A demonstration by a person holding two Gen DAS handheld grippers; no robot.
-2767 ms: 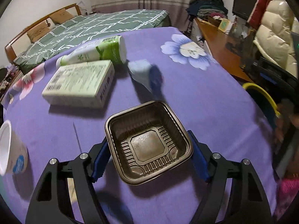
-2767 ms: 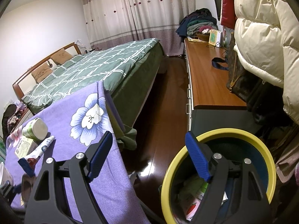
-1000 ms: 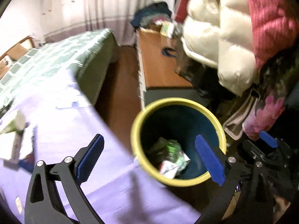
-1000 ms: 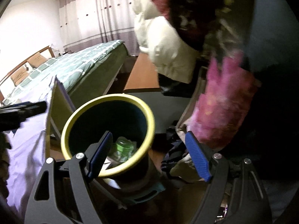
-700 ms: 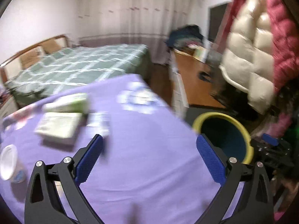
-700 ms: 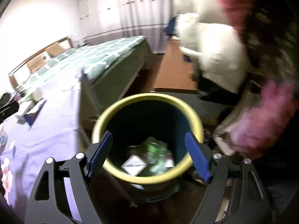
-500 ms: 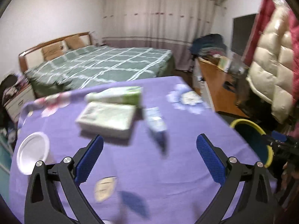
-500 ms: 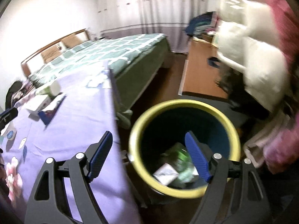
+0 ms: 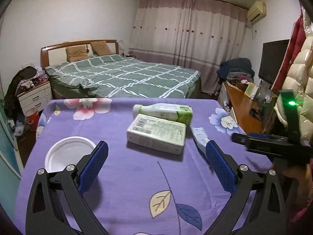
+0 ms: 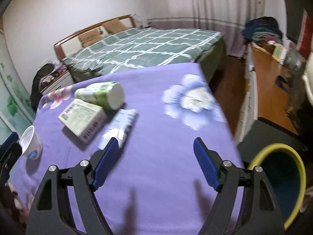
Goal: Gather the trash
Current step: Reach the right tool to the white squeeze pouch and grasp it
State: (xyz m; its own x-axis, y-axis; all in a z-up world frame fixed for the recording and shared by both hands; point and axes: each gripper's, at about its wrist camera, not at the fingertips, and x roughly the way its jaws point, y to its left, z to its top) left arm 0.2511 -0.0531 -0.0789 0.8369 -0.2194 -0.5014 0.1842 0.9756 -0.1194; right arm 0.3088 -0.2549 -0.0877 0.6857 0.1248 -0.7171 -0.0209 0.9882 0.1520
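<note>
On the purple flowered tablecloth (image 9: 127,176) lie a pale green box (image 9: 156,136), a green and white bottle (image 9: 163,112) on its side behind it, a blue-white tube (image 9: 199,137) to the right, and a white cup (image 9: 68,154) at the left. My left gripper (image 9: 156,168) is open and empty above the cloth, short of the box. My right gripper (image 10: 156,162) is open and empty over the cloth; the tube (image 10: 121,127), box (image 10: 82,119), bottle (image 10: 101,95) and cup (image 10: 31,144) lie ahead-left of it. The yellow-rimmed bin (image 10: 281,180) stands at its right.
A green checked bed (image 9: 125,78) lies behind the table. A wooden desk (image 10: 270,82) with clutter runs along the right. A nightstand (image 9: 35,96) stands at the left. The right gripper's body (image 9: 273,143) shows at the right of the left wrist view.
The left gripper carried the brown tray to the bin, let it go, and swung back over the table. The right gripper turned from the bin toward the table.
</note>
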